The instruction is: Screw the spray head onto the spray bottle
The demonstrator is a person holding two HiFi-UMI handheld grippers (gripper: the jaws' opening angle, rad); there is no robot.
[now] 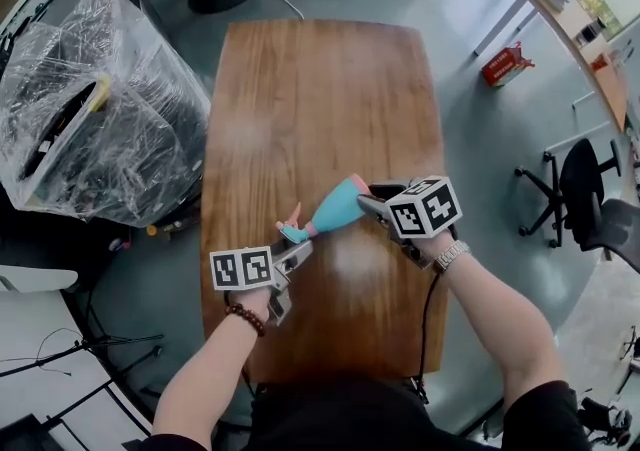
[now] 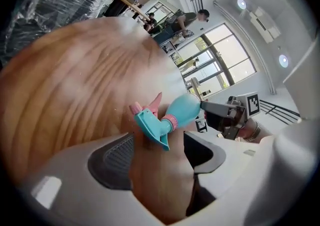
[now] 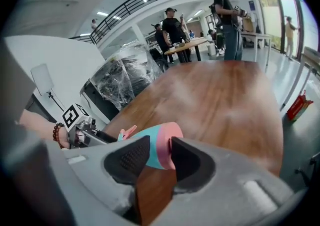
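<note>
Head view: edges and room?
— Table (image 1: 310,89) bare ahead of the work. Plastic-wrapped bundle (image 1: 90,109) beside its left edge, office chair (image 1: 585,189) well apart on the right. Bottle (image 1: 337,206) over the near half, tilted, spray head (image 1: 292,233) at its left end.

Jaws?
— Right gripper (image 3: 160,152) clamped on the bottle's pink base. Left gripper (image 2: 159,145) spread wide, spray head just ahead of its tips, pads not pressing.
</note>
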